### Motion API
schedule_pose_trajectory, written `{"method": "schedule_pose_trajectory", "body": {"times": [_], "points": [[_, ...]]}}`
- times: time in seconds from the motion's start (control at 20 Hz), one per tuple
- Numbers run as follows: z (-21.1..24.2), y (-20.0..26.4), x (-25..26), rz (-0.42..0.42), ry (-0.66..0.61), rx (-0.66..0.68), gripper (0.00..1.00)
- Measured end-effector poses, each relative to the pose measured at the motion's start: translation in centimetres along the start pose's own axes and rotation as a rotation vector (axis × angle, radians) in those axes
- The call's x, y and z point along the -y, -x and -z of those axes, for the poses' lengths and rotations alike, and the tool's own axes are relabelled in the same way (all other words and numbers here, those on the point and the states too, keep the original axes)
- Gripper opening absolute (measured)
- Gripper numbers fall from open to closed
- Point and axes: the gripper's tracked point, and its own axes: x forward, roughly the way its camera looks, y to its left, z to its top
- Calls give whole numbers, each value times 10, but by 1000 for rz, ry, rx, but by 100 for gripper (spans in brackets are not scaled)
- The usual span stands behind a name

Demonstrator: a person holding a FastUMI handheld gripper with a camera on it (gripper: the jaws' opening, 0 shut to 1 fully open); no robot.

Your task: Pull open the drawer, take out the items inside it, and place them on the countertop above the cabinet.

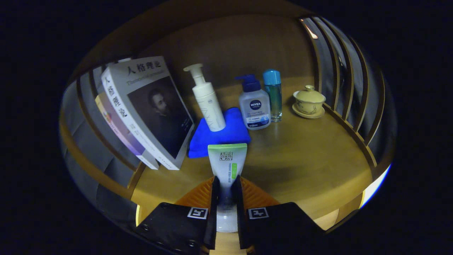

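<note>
The gripper (226, 186) has its fingers closed on a tube (226, 164), held above the countertop (304, 159) just short of a blue cloth (231, 136). The tube seems out of the drawer; setting down remains.

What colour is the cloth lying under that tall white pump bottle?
Bright blue. The cloth shows best in the gripper view, just beyond the tube held in the gripper.

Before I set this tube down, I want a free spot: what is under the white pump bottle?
The white pump bottle stands on a folded blue cloth on the countertop. The bottle and the tube, which the gripper clamps, cover part of the cloth.
</note>
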Motion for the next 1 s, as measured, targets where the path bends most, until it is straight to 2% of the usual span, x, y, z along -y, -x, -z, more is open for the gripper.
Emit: {"method": "schedule_pose_trajectory", "body": {"times": [0.15,0.25,0.5,0.65,0.85,1.0], "points": [[3,0,3,26,-33,3,27],[2,-3,0,28,-41,12,31],[-5,35,1,51,50,118,100],[2,64,2,57,114,209,98],[30,104,-1,19,151,307,98],[52,133,1,29,200,393,98]]}}
